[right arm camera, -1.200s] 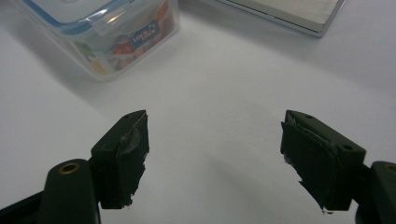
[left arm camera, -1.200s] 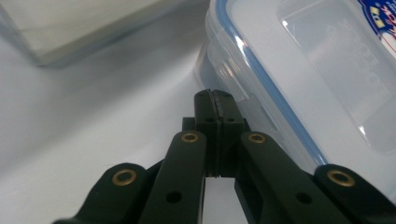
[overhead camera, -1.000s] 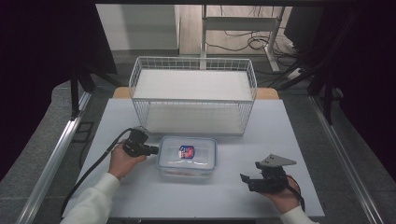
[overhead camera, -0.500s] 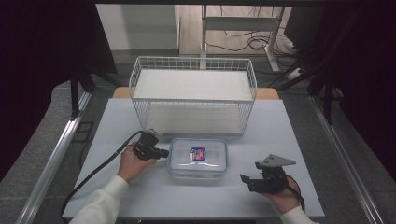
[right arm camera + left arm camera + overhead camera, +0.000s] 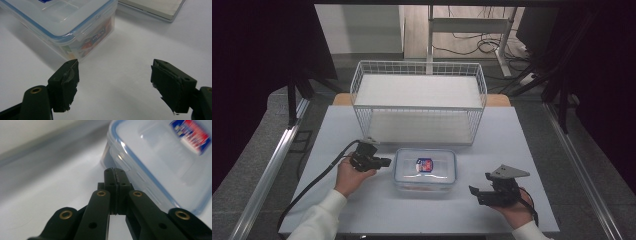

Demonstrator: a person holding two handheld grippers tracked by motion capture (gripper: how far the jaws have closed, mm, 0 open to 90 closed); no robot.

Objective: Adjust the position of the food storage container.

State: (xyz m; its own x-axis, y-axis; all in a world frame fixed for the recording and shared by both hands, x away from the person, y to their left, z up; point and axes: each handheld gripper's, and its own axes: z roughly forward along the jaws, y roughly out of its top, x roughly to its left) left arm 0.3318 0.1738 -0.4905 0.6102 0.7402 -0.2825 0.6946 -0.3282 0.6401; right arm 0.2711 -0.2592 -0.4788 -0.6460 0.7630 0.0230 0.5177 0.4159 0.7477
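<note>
The clear lidded box (image 5: 425,170) lies on the white table (image 5: 532,145) in front of the wire basket (image 5: 419,100), between both tongs. The left tongs (image 5: 385,162), pressed together, point at its left edge; the right tongs (image 5: 473,192), spread wide, sit apart to its right.

One container (image 5: 425,170), one basket (image 5: 419,102), two claws (image 5: 384,162) (image 5: 474,193)
</note>
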